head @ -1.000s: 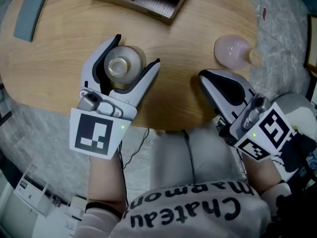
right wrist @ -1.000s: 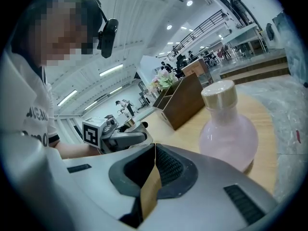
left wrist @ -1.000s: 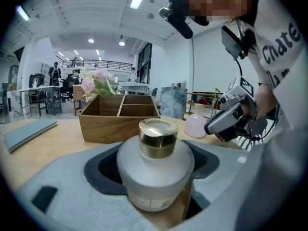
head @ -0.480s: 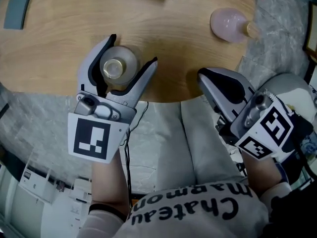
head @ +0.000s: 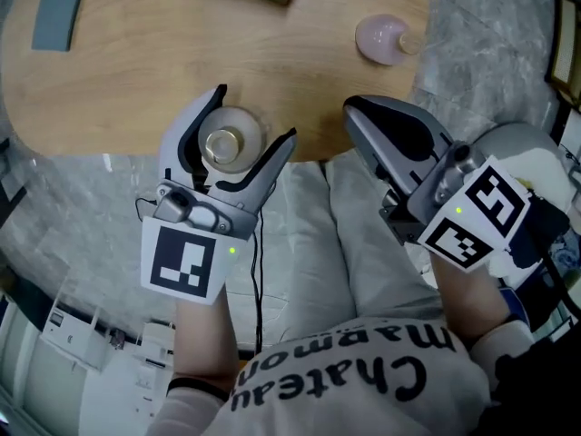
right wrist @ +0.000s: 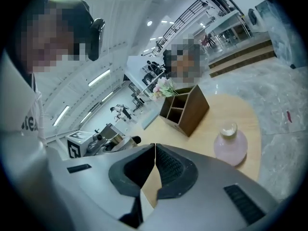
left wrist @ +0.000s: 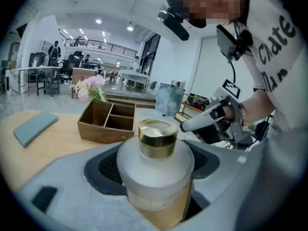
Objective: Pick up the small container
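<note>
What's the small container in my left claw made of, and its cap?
Small container: probably frosted glass, matte and translucent, with an amber tint showing through low down; frosted plastic is possible. Cap: shiny gold, metal or metallised plastic, judging by its reflections.

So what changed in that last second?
The left gripper carried the small bottle back toward the person, to the table's near edge; the right gripper drew back too. Unchanged: left holds the bottle, right is shut and empty, pink flask on the table.

Small container (head: 222,145) within left tool (head: 254,113)
</note>
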The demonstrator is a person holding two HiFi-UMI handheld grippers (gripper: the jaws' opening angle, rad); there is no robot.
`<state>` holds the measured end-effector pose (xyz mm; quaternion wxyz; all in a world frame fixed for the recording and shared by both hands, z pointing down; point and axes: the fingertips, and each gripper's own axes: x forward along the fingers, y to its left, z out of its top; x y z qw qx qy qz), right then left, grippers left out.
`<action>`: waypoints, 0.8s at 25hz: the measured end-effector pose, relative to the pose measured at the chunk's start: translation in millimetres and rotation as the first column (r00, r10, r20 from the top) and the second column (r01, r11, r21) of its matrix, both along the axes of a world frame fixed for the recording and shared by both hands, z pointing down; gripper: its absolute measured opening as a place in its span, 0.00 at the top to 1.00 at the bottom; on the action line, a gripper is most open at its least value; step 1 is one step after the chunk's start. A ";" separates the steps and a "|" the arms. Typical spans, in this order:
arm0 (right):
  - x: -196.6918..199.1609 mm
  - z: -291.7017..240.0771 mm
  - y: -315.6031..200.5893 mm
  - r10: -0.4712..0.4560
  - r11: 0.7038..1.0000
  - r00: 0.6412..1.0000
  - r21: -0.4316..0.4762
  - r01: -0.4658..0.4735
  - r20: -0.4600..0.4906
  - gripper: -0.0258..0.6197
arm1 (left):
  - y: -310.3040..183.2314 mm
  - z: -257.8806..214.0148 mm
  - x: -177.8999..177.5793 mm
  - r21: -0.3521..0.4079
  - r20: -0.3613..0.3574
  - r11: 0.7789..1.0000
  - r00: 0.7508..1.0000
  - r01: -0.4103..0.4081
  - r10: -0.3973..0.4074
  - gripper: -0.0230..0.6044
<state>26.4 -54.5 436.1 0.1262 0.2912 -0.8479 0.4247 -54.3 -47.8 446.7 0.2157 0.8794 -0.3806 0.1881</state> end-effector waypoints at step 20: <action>-61.6 -300.8 -97.7 -0.078 0.916 0.996 0.397 0.053 0.047 0.94 | -69.8 -319.5 -34.0 0.323 -0.007 0.945 0.999 0.042 -0.042 0.40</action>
